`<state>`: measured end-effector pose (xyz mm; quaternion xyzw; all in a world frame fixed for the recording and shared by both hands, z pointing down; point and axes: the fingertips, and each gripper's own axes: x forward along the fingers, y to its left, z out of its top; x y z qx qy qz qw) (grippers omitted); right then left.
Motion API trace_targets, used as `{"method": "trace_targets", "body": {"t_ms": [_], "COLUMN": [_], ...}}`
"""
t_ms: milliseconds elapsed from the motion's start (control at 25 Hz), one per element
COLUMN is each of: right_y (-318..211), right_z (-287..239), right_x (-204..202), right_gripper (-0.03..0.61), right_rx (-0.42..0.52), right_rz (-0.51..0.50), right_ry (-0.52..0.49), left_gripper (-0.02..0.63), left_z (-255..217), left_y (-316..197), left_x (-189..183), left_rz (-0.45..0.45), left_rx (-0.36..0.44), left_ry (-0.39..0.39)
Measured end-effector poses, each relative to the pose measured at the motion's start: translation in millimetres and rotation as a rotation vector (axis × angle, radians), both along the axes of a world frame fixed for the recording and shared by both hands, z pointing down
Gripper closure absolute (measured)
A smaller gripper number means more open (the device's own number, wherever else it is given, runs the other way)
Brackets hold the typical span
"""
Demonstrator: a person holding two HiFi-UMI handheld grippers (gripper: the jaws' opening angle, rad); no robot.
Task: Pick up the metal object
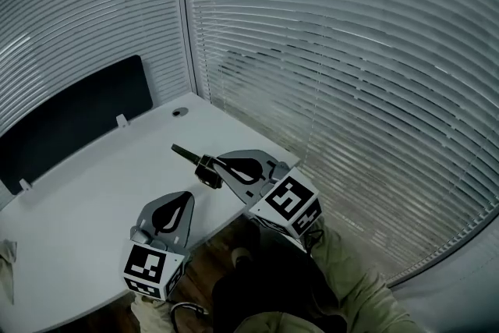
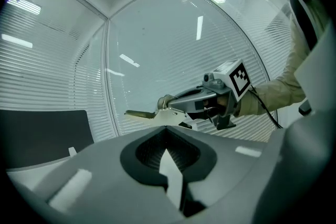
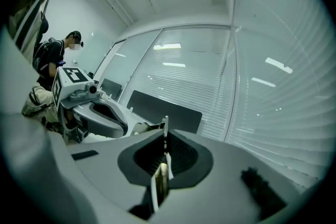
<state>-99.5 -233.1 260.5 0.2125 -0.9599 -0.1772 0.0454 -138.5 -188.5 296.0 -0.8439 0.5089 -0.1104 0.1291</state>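
Nearest me, my olive sleeve point(image 1: 355, 281) sits just off the desk's point(image 1: 86, 191) near edge. My L claw point(image 1: 187, 197) is over that same edge w/ its marker cube twd me. Its jaws are pressed together w/ nothing btwn them.

My R claw point(image 1: 209, 168) is over the desk's near R corner, a bit further in than the L one and apart from it. It's clamped tight on the metal object point(image 1: 187, 154), a thin flat plate. Seen edge-on, the plate stands upright btwn the pads. Its free end pokes out past the tips twd the desk's middle. From the L claw's side the blinds show under the plate, so it looks clear of the desk top.

Further in there's a round cable hole point(image 1: 180, 112) at the desk's far corner. A dark divider panel point(image 1: 78, 117) stands along the desk's far L edge. White blinds point(image 1: 335, 51) cover the windows behind and to the R of the desk. A person point(image 3: 52, 57) stands beyond the desk on the L claw's side, too small to say more.
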Motion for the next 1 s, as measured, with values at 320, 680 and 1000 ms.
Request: {"method": "trace_targets", "body": {"t_ms": [320,680,1000], "right_y": [50,141,150], "right_z": [-7,1,-8], "right_x": [28,62,52], "right_gripper": [0.574,0.574,0.574], "right_rx": [-0.019,-0.001,0.003], "right_rz": [0.002,-0.038,-0.064], "right_ry": [-0.068,-0.118,-0.133], "left_gripper": [0.607,0.607,0.607], "left_z": [-11,-2,-11], "left_y": [47,134,133], "left_x": [22,55,42], "left_rz": [0.019,0.018,0.007], "left_rx": [0.013,0.048,0.04], "left_ry": [0.012,-0.01,0.002]}}
